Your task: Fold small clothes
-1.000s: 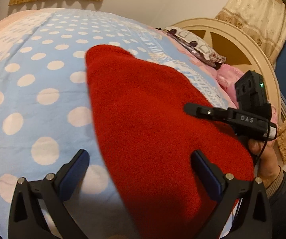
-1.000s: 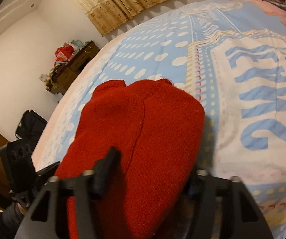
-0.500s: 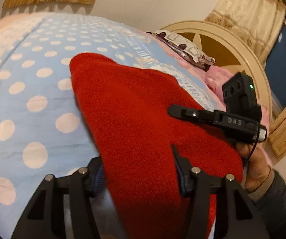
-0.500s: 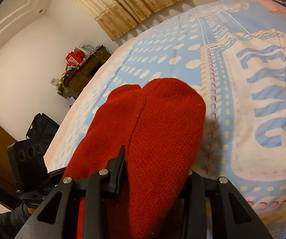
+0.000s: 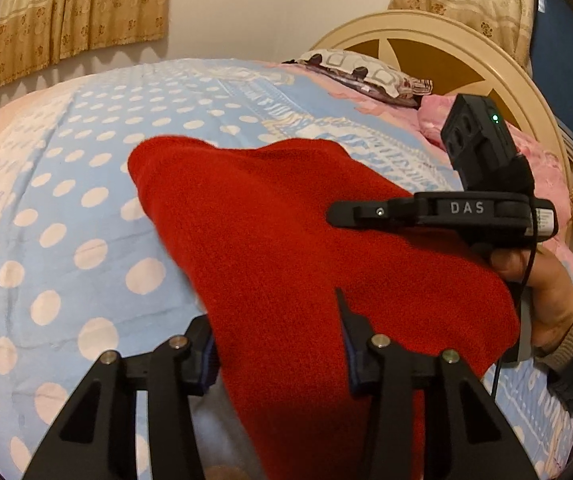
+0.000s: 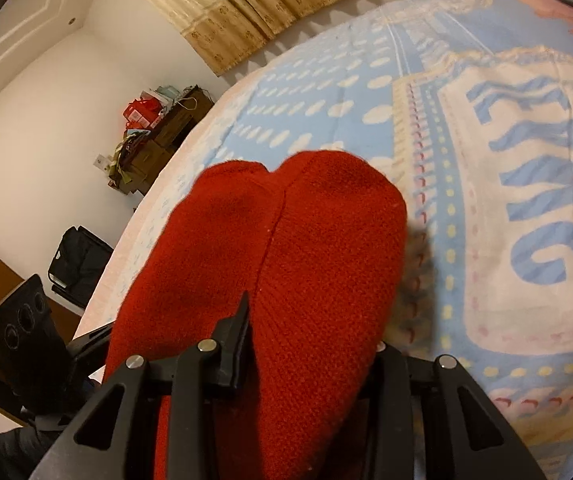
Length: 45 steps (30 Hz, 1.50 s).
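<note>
Knit garment (image 5: 286, 240) spread on bedspread (image 5: 66, 208), pillow (image 5: 366, 74) behind it against headboard (image 5: 446, 40), dresser (image 6: 158, 136) beside bed.

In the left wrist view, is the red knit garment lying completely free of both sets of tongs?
No. The red knit garment sits between the fingers of the left tongs, with the right tongs over its far edge.

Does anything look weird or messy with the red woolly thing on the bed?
Nothing looks torn or spilled. The red knitted garment is bunched and lifted at its near edge, not flat on the blue polka-dot bedspread. The right gripper pinches it; the left gripper's jaws are closing around it.
</note>
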Tool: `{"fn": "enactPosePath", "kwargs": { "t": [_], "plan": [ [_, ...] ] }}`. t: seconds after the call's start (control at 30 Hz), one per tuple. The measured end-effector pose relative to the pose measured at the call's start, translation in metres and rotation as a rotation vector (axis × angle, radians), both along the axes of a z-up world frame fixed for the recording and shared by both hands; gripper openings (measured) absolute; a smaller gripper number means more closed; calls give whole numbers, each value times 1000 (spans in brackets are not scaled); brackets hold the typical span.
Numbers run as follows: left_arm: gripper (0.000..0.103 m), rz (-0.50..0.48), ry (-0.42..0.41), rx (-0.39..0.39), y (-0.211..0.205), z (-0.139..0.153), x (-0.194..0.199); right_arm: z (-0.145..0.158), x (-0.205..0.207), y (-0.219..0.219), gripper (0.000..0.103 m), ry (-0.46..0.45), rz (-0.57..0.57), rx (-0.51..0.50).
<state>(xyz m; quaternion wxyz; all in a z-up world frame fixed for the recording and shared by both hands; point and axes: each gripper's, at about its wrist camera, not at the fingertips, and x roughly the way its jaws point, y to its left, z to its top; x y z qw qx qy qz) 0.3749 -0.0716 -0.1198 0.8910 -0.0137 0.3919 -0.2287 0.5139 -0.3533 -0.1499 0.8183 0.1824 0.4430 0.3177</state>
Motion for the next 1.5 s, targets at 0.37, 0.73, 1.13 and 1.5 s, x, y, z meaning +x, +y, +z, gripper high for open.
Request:
{"fn": "enactPosePath", "kwargs": {
  "t": [0.37, 0.73, 1.13, 1.5],
  "plan": [
    [47, 3, -9, 24, 10, 13, -20, 12, -13, 15, 35, -18, 22, 5],
    [47, 53, -30, 24, 36, 31, -50, 23, -34, 43, 35, -26, 59, 31],
    [47, 147, -77, -6, 95, 55, -102, 49, -70, 110, 35, -59, 161, 71],
    [47, 278, -92, -32, 156, 60, -145, 59, -99, 196, 35, -64, 296, 95]
  ]
}}
